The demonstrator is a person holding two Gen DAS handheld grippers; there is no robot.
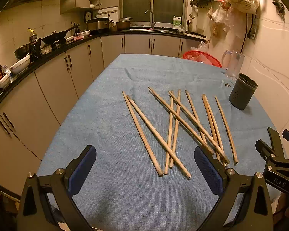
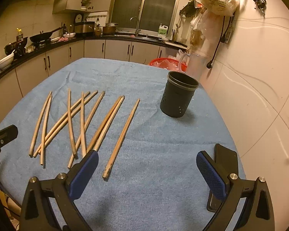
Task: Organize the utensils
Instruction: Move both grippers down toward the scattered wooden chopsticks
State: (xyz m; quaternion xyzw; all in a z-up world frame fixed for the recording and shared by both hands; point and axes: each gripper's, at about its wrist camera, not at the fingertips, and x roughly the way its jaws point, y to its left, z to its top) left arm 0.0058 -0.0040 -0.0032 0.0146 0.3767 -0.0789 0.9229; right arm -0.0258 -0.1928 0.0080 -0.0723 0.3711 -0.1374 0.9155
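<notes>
Both the left gripper (image 1: 145, 170) and the right gripper (image 2: 147, 170) tilt downward over the blue-clothed counter (image 2: 154, 144), fingers spread wide and empty, with ten chopsticks (image 2: 82, 123) scattered left of one dark holder (image 2: 178, 96).

near ends of chopsticks (image 1: 208, 134) hiding behind gripper finger (image 1: 210, 169), phone (image 2: 224, 171) partly hiding behind finger (image 2: 212, 175)

Red basket (image 1: 202, 56), glass mug (image 1: 233, 64)
</notes>
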